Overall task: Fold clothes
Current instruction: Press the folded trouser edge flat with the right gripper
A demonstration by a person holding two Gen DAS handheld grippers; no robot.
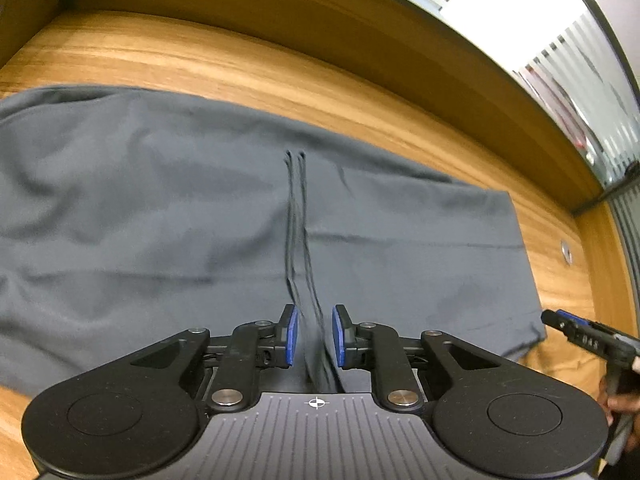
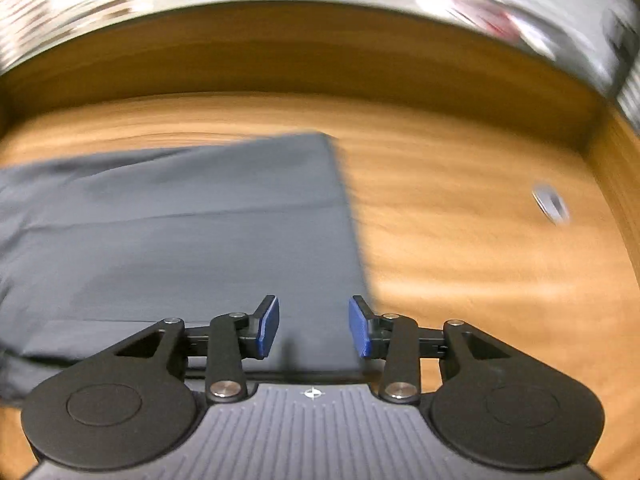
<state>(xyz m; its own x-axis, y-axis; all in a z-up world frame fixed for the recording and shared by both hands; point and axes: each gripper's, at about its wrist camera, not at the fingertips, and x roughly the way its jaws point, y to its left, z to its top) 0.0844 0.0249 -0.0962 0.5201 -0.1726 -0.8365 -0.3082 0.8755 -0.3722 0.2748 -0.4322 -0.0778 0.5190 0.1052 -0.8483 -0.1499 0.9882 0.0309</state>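
We see a dark grey garment (image 1: 180,208) spread flat on the wooden bench (image 1: 240,64), with a pair of thin dark drawstrings (image 1: 298,216) running down its middle toward us. Our left gripper (image 1: 314,334) hovers low over the cloth, its jaws parted by a narrow gap, with the drawstrings passing between the blue pads (image 1: 291,334); we cannot tell whether the pads touch them. Our right gripper (image 2: 314,328) sits over the garment's right edge, jaws wide apart and holding nothing, though that view is blurred. A round metal fitting (image 1: 566,251) is set in the bench, well right of the cloth.
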